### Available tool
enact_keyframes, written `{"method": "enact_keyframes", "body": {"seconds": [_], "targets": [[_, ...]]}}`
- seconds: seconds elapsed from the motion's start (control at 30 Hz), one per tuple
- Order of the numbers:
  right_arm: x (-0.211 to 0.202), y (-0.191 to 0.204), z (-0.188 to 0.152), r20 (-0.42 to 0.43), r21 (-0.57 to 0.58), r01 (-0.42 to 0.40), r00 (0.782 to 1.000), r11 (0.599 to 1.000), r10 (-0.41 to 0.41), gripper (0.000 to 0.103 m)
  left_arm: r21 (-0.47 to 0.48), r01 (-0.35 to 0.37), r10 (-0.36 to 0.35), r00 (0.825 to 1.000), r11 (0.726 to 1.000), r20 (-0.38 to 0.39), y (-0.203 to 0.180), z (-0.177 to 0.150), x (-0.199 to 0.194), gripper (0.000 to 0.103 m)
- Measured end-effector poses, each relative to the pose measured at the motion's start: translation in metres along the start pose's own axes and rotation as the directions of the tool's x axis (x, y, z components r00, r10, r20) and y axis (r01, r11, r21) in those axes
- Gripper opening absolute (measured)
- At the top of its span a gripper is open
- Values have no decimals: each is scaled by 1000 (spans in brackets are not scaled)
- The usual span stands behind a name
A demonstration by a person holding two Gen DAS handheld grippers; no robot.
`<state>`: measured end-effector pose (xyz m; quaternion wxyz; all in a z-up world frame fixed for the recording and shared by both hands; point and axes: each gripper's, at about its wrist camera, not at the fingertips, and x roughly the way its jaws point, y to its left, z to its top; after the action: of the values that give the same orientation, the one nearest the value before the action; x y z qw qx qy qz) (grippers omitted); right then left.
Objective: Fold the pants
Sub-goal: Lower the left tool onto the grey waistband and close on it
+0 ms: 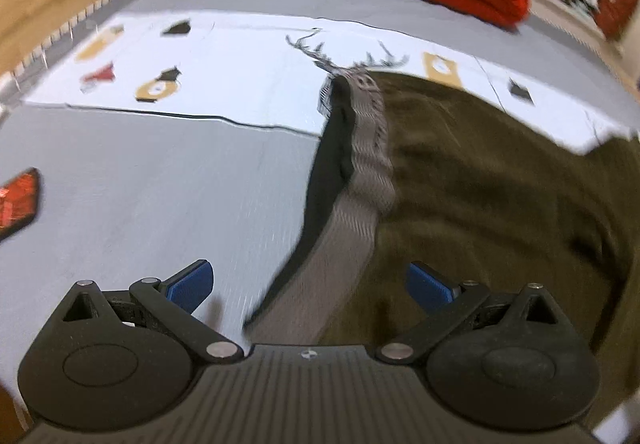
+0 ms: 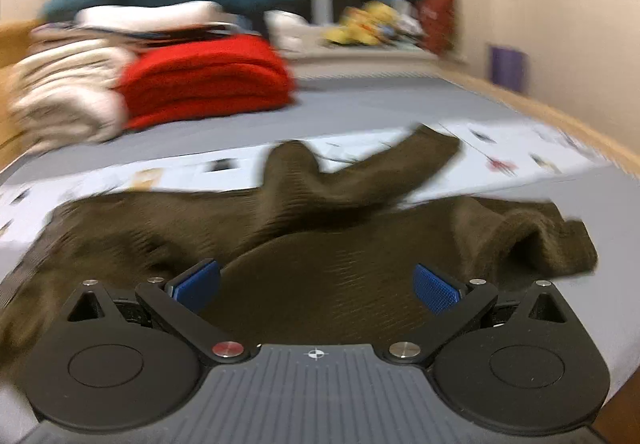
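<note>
Dark olive-brown pants [image 1: 480, 180] lie rumpled on a grey bed. Their grey elastic waistband [image 1: 364, 172] runs down the middle of the left wrist view. My left gripper [image 1: 310, 286] is open and empty, just above the near end of the waistband. In the right wrist view the pants [image 2: 320, 236] spread across the bed with two legs bunched, one reaching back right. My right gripper [image 2: 316, 286] is open and empty, low over the pants' fabric. Both views are blurred.
A light blue printed sheet [image 1: 240, 84] lies across the grey bed cover [image 1: 140, 196]. A folded red blanket [image 2: 204, 80] and a cream blanket [image 2: 64, 100] are stacked at the far side. A wooden bed frame [image 2: 560, 116] and a wall are on the right.
</note>
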<state>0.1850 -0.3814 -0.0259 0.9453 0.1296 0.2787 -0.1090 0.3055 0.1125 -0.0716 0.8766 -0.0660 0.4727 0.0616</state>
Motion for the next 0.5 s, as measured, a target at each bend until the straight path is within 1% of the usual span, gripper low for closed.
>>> {"method": "enact_keyframes", "body": {"seconds": [0.03, 0.07, 0.1, 0.13, 0.2, 0.27, 0.37, 0.4, 0.43, 0.47, 0.5], "targets": [[11, -8, 7, 9, 70, -13, 1000, 997, 13, 102, -17, 5, -5, 1000, 1000, -20, 2, 12, 11, 102], [20, -15, 13, 12, 123, -7, 1000, 992, 5, 102, -14, 12, -12, 999, 1000, -35, 2, 21, 21, 100], [28, -20, 19, 15, 161, 9, 1000, 987, -11, 102, -8, 18, -19, 999, 1000, -41, 0, 27, 29, 97], [34, -25, 23, 19, 184, 22, 999, 983, -26, 102, 3, 28, -28, 998, 1000, -48, -4, 32, 37, 96], [41, -33, 27, 19, 208, 37, 999, 978, -42, 102, 40, 59, -57, 997, 997, -51, -13, 36, 49, 96], [47, -39, 28, 6, 238, 42, 999, 970, -45, 102, 64, 70, -66, 996, 996, -54, -22, 39, 60, 96], [57, -43, 28, -35, 265, 35, 999, 964, -27, 102, 48, 85, -79, 991, 995, -112, -34, 39, 85, 95], [59, -42, 28, -44, 265, 34, 999, 964, -23, 102, 43, 69, -64, 992, 997, -108, -37, 38, 89, 93], [61, -41, 28, -49, 263, 32, 999, 964, -20, 102, 60, 49, -44, 995, 997, -86, -44, 38, 89, 89], [63, -41, 29, -47, 264, 30, 999, 964, -18, 102, 75, 32, -27, 997, 997, -68, -50, 37, 85, 80], [62, -39, 29, -42, 263, 28, 999, 964, -18, 102, 74, 3, 1, 999, 997, -44, -55, 37, 81, 65]]}}
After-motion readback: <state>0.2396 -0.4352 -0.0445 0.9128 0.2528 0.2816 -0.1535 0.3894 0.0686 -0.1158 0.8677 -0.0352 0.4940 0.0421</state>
